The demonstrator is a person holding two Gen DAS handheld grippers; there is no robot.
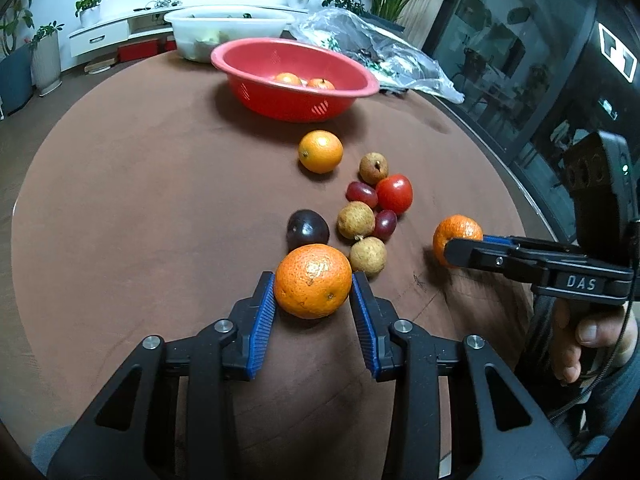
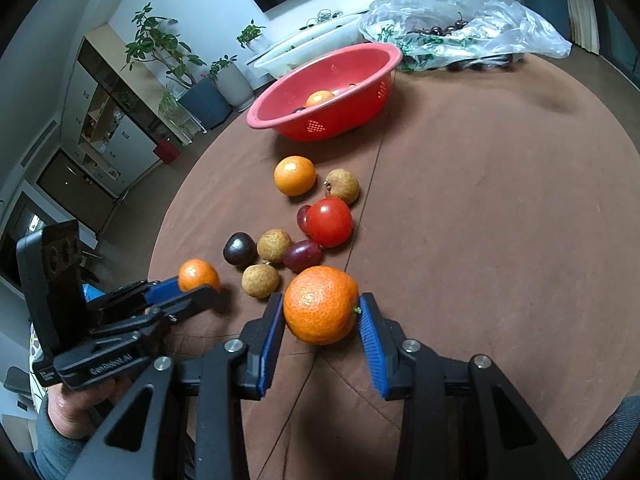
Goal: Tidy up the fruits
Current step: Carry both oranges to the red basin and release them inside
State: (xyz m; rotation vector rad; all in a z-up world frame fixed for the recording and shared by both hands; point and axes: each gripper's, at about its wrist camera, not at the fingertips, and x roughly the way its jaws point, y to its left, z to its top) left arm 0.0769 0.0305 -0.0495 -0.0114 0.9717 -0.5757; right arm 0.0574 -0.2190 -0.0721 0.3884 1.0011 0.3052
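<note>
My left gripper is shut on a mandarin, its blue pads pressing both sides, low over the brown cloth. My right gripper is shut on a second mandarin in the same way. Each shows in the other's view: the right gripper with its mandarin, the left gripper with its own. Between them lie loose fruit: an orange, a tomato, a dark plum, longans and grapes. The red basket beyond holds some fruit.
A white tub and a clear plastic bag with dark fruit sit behind the basket. The round table's edge curves close on the right, with a glass cabinet past it. A hand grips the right tool.
</note>
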